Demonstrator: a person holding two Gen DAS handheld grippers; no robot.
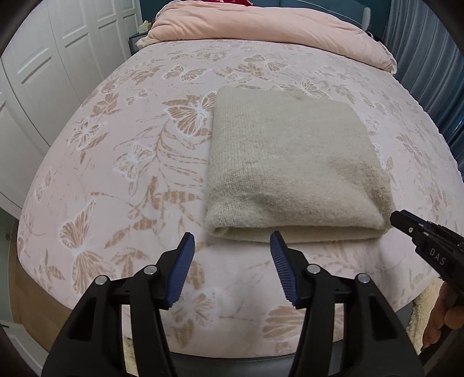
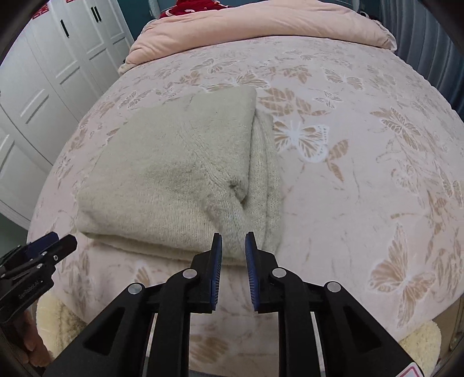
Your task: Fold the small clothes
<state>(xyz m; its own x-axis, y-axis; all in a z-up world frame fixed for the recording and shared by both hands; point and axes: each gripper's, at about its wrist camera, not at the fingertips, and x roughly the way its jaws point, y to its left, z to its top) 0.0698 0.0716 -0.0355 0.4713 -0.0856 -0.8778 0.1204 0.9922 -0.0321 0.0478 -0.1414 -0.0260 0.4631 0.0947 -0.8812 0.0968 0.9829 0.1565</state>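
We've got the folded cream knit sweater [image 1: 293, 165] sitting in the middle of the left wrist frame, lying flat on the pink butterfly bedspread [image 1: 130, 162], thick folded edge facing us. Our left gripper [image 1: 232, 246] is at the bottom centre of that view with its jaws spread wide, nothing between them, tips just short of the sweater's near edge. The right gripper pokes in at the right edge of the same frame, right by the sweater's lower right corner.

In the right wrist view the sweater [image 2: 162, 174] fills the centre-left, stacked layers showing along its right side. Our right gripper [image 2: 233, 249] is at bottom centre, jaws parted only a little; a bit of the sweater's near corner sits in the gap, but we can't tell if it's touching. A pink duvet [image 2: 261, 26] is bunched at the top of the frame, white wardrobe doors [image 2: 43, 72] at upper left.
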